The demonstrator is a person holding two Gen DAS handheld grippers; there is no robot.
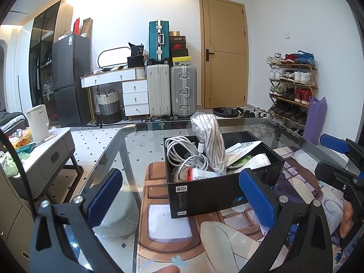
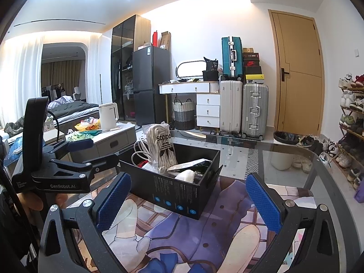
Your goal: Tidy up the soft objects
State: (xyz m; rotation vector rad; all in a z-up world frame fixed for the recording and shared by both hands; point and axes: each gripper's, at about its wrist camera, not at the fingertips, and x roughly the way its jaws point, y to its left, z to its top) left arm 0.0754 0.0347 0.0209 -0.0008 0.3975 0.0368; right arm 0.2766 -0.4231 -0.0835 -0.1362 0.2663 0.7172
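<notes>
White cable coil point(image 1: 182, 157) lies half hidden behind rope bundle point(image 1: 210, 141).

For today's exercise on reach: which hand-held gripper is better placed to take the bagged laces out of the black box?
Probably the left hand-held gripper: open, squarely facing the black box, bagged laces straight ahead. The right hand-held gripper faces a corner.

Glass table point(image 1: 127, 145), printed mat point(image 1: 159, 238) on it (cartoon artwork), black box point(image 1: 204, 193) on mat
</notes>
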